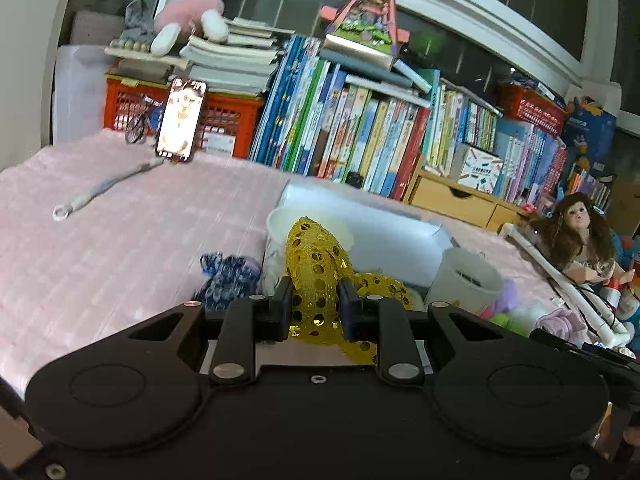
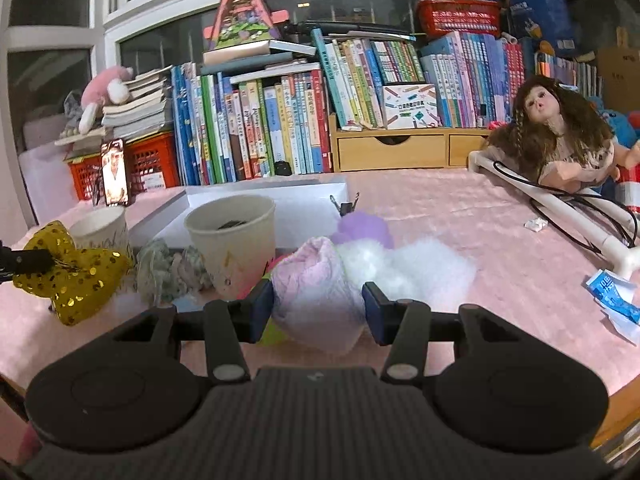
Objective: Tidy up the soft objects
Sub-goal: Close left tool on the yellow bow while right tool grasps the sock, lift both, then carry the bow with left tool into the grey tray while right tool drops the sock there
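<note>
My left gripper (image 1: 314, 304) is shut on a gold sequined bow (image 1: 320, 276), held just in front of a white paper cup (image 1: 280, 236). The bow also shows at the left of the right wrist view (image 2: 72, 272), pinched by the left gripper's fingers (image 2: 28, 262). My right gripper (image 2: 318, 312) is open with a pink rolled cloth (image 2: 316, 292) between its fingers, not squeezed. White fluff (image 2: 412, 268) and a purple soft item (image 2: 364, 228) lie behind the cloth. A second paper cup (image 2: 236, 240) stands left of them, with a grey-green scrunchie (image 2: 168, 268) beside it.
A white tray (image 2: 272, 204) lies behind the cups on the pink table cover (image 2: 460, 216). A blue scrunchie (image 1: 228, 280) lies left of the cup. A phone (image 1: 182, 120) stands at the back. Books, red baskets, a doll (image 2: 560, 136) and a white pipe with cable (image 2: 568, 212) line the back and right.
</note>
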Motion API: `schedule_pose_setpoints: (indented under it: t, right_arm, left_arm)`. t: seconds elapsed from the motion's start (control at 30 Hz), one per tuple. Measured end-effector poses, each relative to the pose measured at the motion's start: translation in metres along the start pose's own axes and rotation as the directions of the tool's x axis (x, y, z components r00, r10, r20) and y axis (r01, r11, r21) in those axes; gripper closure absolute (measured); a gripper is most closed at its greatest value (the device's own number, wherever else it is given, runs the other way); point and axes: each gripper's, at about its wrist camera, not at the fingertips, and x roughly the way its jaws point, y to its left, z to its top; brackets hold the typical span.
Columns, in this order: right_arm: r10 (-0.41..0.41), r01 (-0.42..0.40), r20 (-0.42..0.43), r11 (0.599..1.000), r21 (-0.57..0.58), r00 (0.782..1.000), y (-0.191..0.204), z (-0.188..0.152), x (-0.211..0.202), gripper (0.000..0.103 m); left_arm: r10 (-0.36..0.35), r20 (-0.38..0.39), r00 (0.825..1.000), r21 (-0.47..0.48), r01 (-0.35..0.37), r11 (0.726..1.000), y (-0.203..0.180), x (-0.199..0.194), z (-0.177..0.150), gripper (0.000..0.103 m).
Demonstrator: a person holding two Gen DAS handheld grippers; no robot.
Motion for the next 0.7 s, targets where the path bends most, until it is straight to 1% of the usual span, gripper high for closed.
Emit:
schedule_pose_setpoints:
  t: [0.23,0.4,0.7]
  right_arm:
    - [-0.019,0.020,0.024,1.000,-0.017,1.000,-0.002,0.014,0.003,0.050]
    - [-0.014,0.014,0.020,1.000,-0.007,1.000,-0.007,0.023,0.009,0.050]
    - [-0.003,0.004,0.019,1.000,-0.021,1.000,-0.008,0.035,0.020,0.050]
  left_arm:
    - [-0.020,0.027,0.999,0.042,0.018,0.999,-0.013,0.003,0.020,0.081]
    - [-0.022,0.046,0.999,0.049,0.020,0.999,-0.018,0.008,0.034,0.081]
    - [-0.046,0.043,0.998,0.061,0.043,0.997,-0.025,0.027,0.060,0.081]
